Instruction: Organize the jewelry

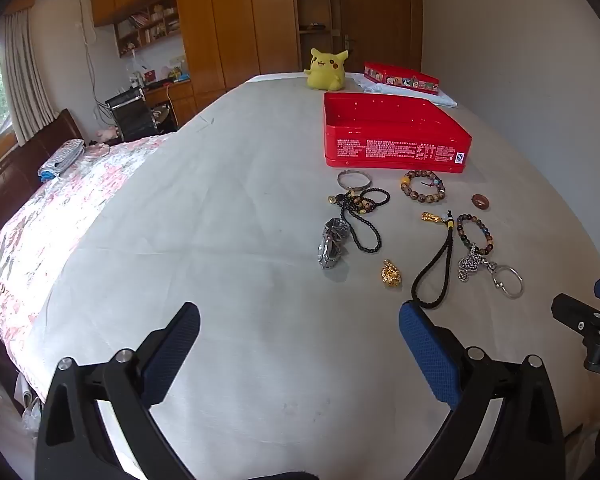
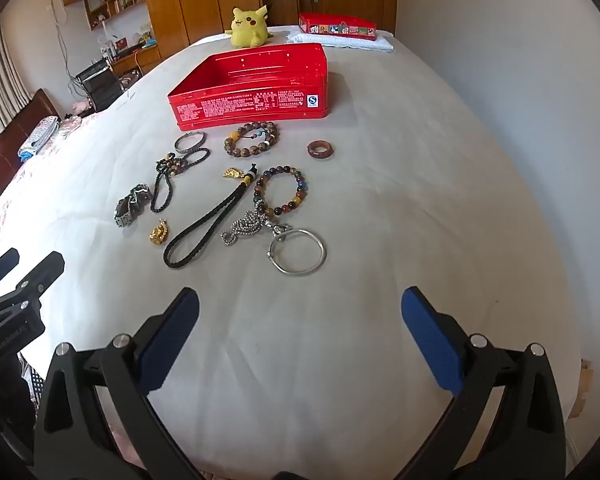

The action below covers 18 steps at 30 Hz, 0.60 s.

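On the bed [image 2: 380, 208], silver bangle [image 2: 298, 253] lies just ahead of right hand-held gripper [image 2: 300, 320], nearer than left hand-held gripper [image 1: 300, 336]; both spread wide, empty.

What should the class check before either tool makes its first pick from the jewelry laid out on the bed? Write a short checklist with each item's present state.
1. Left tool open, nothing between its fingers: ok.
2. Right tool open, nothing held: ok.
3. Red tin lid off, inside bare: ok.
4. Silver bangle lying apart from its neighbours: not ok, the chain charm touches it.
5. Brown ring lying alone: ok.
6. Black bead necklace untangled: cannot tell.
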Motion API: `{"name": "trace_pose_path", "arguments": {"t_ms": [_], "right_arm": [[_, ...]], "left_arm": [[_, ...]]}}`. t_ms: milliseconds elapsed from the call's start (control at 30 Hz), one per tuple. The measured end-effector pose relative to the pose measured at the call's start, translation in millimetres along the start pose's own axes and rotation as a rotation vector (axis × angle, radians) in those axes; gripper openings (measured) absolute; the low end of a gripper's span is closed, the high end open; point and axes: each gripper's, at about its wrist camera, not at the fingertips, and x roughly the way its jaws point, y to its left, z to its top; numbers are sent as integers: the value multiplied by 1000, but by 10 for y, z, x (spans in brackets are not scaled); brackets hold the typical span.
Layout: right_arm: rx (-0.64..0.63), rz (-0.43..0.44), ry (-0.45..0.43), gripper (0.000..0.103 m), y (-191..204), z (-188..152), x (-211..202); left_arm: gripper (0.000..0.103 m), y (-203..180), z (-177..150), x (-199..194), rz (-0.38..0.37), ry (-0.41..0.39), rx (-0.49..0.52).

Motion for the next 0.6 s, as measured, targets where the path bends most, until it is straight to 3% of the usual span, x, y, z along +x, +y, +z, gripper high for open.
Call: {"name": "trace_pose_path", "arguments": {"t_ms": [600], "right_arm": [[-3,-1,-2,100,2,6,3]], "left_arm": [[99,49,-8,-4,-3,-1,-2]]}}
